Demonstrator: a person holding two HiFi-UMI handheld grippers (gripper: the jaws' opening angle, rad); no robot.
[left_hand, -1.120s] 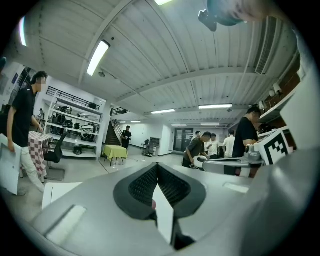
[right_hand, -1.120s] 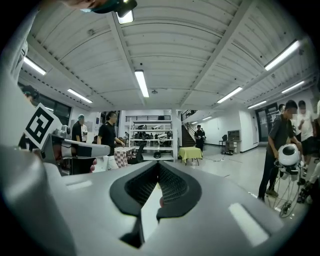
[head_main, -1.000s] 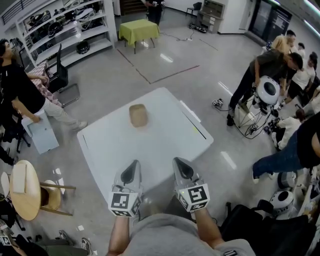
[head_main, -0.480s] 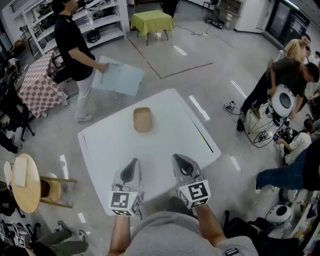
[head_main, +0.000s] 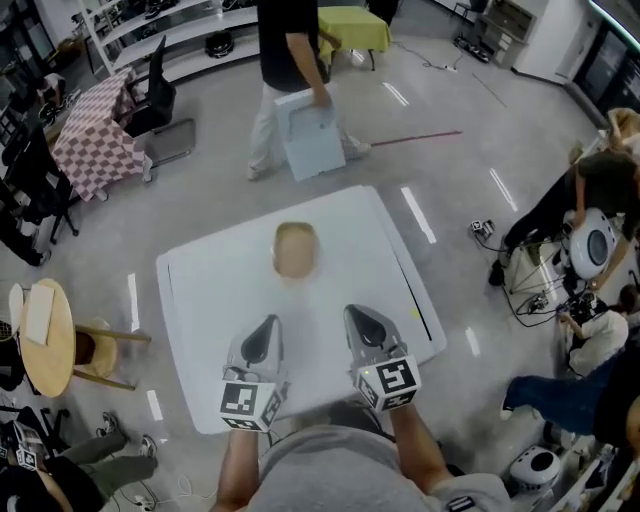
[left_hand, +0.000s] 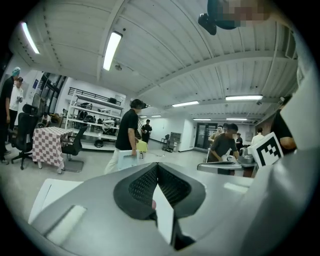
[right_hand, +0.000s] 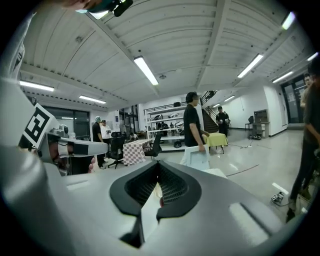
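- Mid-floor: white square table (head_main: 200, 300), not shifted.
- Beyond its far edge: person in dark top (head_main: 290, 40) with pale panel (head_main: 315, 140) has walked across from the left.
- Over near edge: left gripper (head_main: 263, 338), right gripper (head_main: 364, 325), jaws pressed together, empty.
- Tan rounded block (head_main: 296, 249) sits mid-table, well ahead of both, untouched.

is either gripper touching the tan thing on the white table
No, the left gripper and right gripper hover near the table front edge, apart from the tan thing.
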